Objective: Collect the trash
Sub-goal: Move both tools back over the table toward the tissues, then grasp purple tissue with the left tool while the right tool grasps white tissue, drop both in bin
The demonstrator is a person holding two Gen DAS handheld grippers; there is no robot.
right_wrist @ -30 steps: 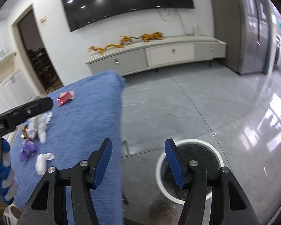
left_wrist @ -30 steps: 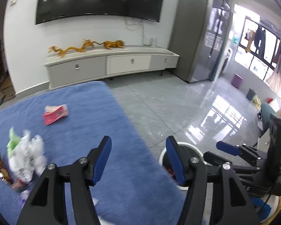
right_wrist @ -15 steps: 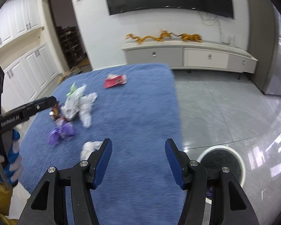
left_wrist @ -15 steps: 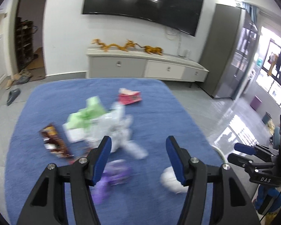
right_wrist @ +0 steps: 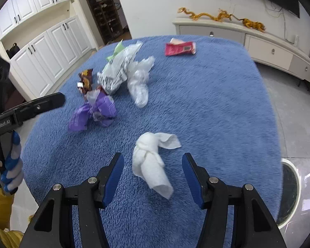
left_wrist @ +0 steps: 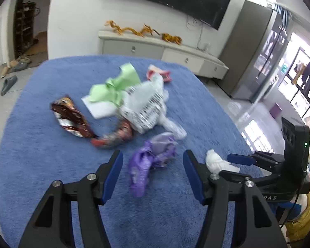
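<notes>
The left gripper [left_wrist: 152, 176] hangs over the fuzzy blue cloth-covered table [left_wrist: 41, 155] with its blue-padded fingers [left_wrist: 111, 175] spread about halfway and gripping nothing. The crumpled purple plastic wrapper [left_wrist: 150, 161] lies on the cloth between and just ahead of the fingertips (not touched by either pad). The right gripper [right_wrist: 153, 175] is likewise half open and empty; the twisted white paper tissue [right_wrist: 153, 161] lies on the cloth between its fingers, clear of both.

Beyond the purple wrapper sit a red foil wrapper [left_wrist: 115, 136], a brown shiny snack bag [left_wrist: 70, 117], a clear printed plastic bag [left_wrist: 146, 107] and pale green paper [left_wrist: 117, 86]. Farthest from the purple wrapper, near the table's far edge, lies a flat red packet [right_wrist: 179, 48]. A white-rimmed round bin [right_wrist: 289, 192] stands on the floor, off the table's near right corner.
</notes>
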